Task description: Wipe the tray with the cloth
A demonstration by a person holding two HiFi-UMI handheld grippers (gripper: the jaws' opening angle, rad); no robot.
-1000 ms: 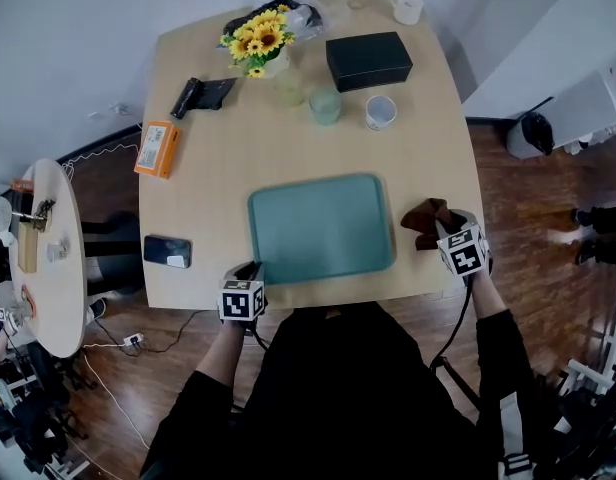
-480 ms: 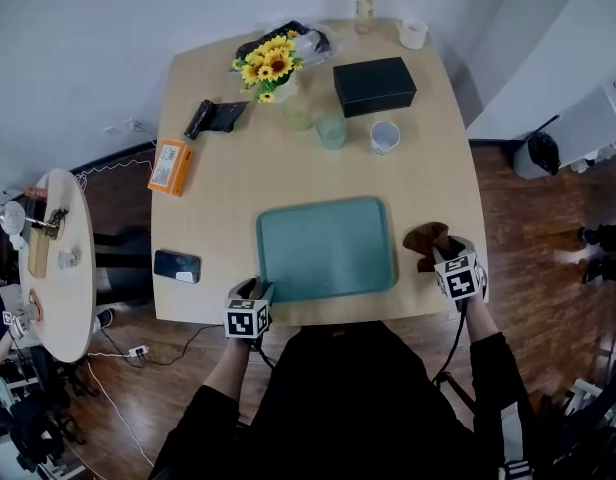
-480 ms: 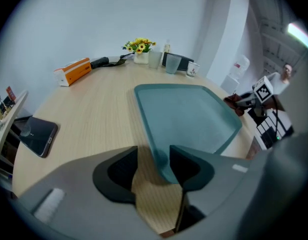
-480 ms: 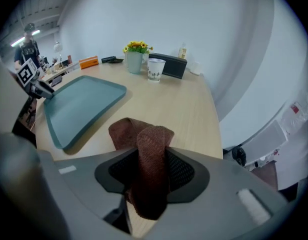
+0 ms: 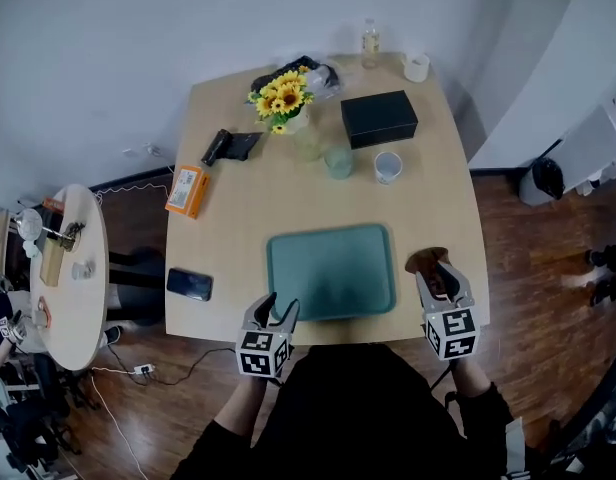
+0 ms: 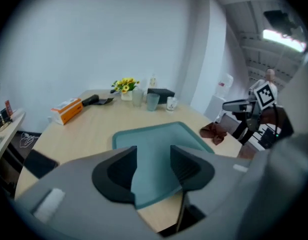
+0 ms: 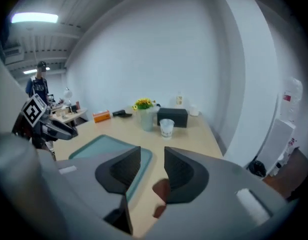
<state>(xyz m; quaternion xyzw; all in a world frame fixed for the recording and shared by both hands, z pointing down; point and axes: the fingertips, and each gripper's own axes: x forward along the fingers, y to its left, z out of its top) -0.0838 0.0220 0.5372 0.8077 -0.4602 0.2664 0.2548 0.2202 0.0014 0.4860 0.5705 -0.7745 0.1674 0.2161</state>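
The teal tray [image 5: 331, 271] lies empty on the wooden table, near its front edge. A crumpled brown cloth [image 5: 426, 261] rests on the table just right of the tray, partly behind my right gripper [image 5: 435, 272]. That gripper hovers above the cloth; its jaws have just been opening and nothing is between them. My left gripper [image 5: 272, 311] is raised over the tray's near left corner, jaws also just opened and empty. In the left gripper view the tray [image 6: 154, 136] and cloth [image 6: 212, 132] lie ahead. In the right gripper view the cloth [image 7: 161, 188] shows below the jaws.
At the table's far end stand a sunflower vase [image 5: 280, 98], a black box [image 5: 378, 118], two cups [image 5: 339, 160], a bottle [image 5: 370, 40] and a mug [image 5: 416, 66]. An orange box [image 5: 188, 190], black pouch [image 5: 231, 145] and phone [image 5: 190, 284] lie left. A side table [image 5: 58, 278] stands left.
Both grippers have lifted off the table and drawn back toward the near edge. The left jaws, shut before, now stand open. The cloth stays on the table.
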